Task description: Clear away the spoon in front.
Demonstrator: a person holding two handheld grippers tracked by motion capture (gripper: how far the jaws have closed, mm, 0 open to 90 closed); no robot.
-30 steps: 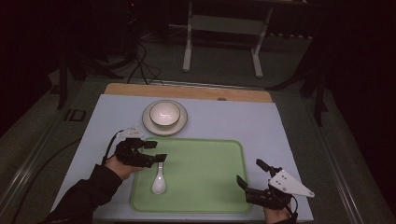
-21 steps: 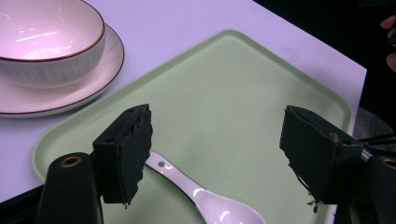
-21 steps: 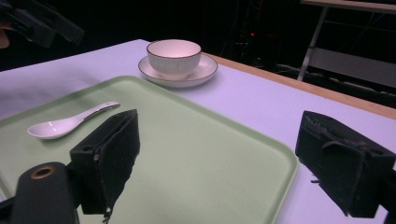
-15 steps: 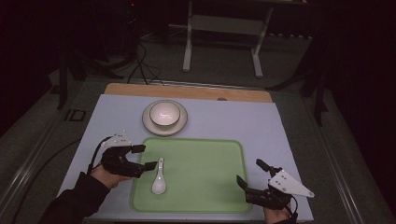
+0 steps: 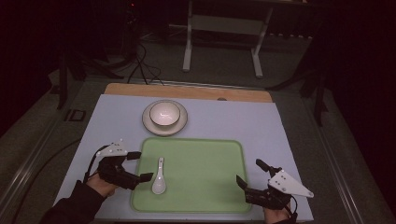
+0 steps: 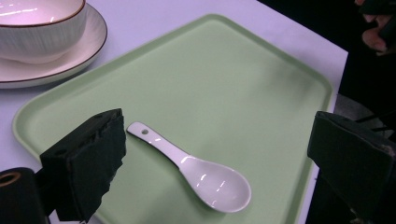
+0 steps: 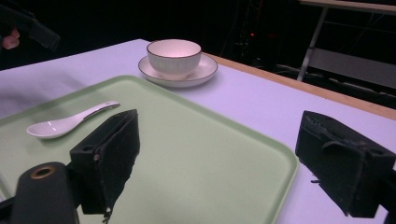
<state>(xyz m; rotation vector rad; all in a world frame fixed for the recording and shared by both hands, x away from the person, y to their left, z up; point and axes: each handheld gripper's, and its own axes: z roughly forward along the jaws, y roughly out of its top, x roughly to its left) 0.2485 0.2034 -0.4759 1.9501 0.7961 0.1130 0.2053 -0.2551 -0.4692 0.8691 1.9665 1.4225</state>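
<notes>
A white ceramic spoon [image 5: 159, 179] [image 6: 201, 172] [image 7: 65, 122] lies free on the left part of the green tray [image 5: 205, 154] [image 6: 224, 84] [image 7: 210, 154], bowl end toward me. My left gripper [image 5: 143, 166] [image 6: 219, 128] is just left of the spoon at the tray's left edge. Its jaws have just been opening, and they stand wide with nothing pressed between them. My right gripper [image 5: 249, 171] [image 7: 219, 123] rests open at the tray's near right corner and holds nothing. A white bowl [image 5: 164, 113] [image 6: 37, 23] [image 7: 173, 55] sits on a saucer [image 5: 148, 122] behind the tray.
The tray lies on a pale blue table cover [image 5: 243, 121], with a wooden table edge [image 5: 187, 91] at the back. Beyond the table are a metal stand [image 5: 224, 28] and cables on a dark floor.
My left gripper has drawn back to the left, away from the spoon's handle, and its jaws have spread apart. The spoon stays on the tray. The right gripper has not moved.
</notes>
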